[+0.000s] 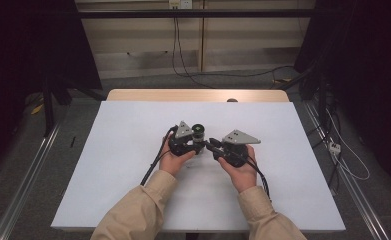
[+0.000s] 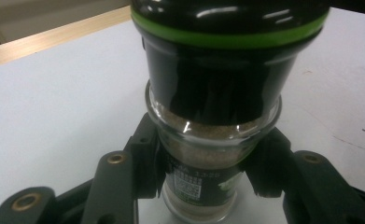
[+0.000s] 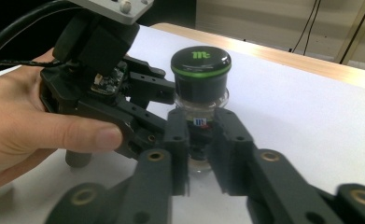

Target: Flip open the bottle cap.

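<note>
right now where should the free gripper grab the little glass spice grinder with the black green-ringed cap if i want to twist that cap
Grip the black cap with the green ring, coming level from the side opposite the left gripper. The small glass spice grinder stands upright with that gripper clamped on its glass body, so the wide round cap above is the free part. The right gripper sits low, around the glass, so it would likely need to go higher.

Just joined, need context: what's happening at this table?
A person works a spice jar with two hand-held grippers on a white table. The left gripper has its jaws clamped on the glass body, holding the jar upright. The right gripper has its jaws around the jar lower down, from the other side; whether they press is hard to tell. The black green-ringed cap is on.
</note>
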Available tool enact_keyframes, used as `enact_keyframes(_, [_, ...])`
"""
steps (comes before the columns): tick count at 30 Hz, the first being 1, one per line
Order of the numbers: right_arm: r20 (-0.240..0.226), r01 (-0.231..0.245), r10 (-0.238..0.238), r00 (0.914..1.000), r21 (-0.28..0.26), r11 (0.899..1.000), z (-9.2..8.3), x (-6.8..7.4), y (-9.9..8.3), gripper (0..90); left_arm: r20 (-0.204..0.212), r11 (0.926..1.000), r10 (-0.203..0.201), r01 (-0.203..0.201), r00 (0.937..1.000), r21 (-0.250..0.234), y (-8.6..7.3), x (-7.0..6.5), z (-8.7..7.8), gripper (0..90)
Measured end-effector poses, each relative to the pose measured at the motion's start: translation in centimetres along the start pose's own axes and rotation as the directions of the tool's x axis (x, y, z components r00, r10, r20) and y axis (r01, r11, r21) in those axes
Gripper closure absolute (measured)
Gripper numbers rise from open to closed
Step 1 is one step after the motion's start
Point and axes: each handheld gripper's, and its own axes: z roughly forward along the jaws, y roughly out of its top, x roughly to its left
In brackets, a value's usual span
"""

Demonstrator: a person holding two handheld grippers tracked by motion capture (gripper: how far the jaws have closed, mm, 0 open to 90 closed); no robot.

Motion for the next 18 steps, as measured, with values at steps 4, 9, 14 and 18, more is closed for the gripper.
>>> enact_keyframes(4, [0.001, -0.003, 0.003, 1.0000, 0.009, 1.000, 0.3, 0.1, 0.2, 85.2, 0.000, 1.0000, 0.000, 0.000, 1.0000, 0.000, 0.0, 0.0, 0.0, 53.3])
enact_keyframes(9, [-0.001, -0.008, 0.008, 1.0000, 0.013, 1.000, 0.7, 0.0, 0.4, 89.4, 0.000, 1.0000, 0.000, 0.000, 1.0000, 0.000, 0.0, 0.0, 0.0, 53.3])
enact_keyframes(14, [-0.014, -0.011, 0.012, 0.9998, 0.015, 1.000, 1.1, -0.2, 0.3, 90.0, 0.003, 1.0000, -0.006, 0.006, 1.0000, -0.003, 0.0, 0.0, 0.0, 53.3])
enact_keyframes(18, [-0.009, -0.013, 0.013, 0.9999, 0.011, 1.000, 1.4, -0.2, 0.3, 90.0, 0.000, 1.0000, -0.002, 0.002, 1.0000, 0.001, 0.0, 0.0, 0.0, 53.3])
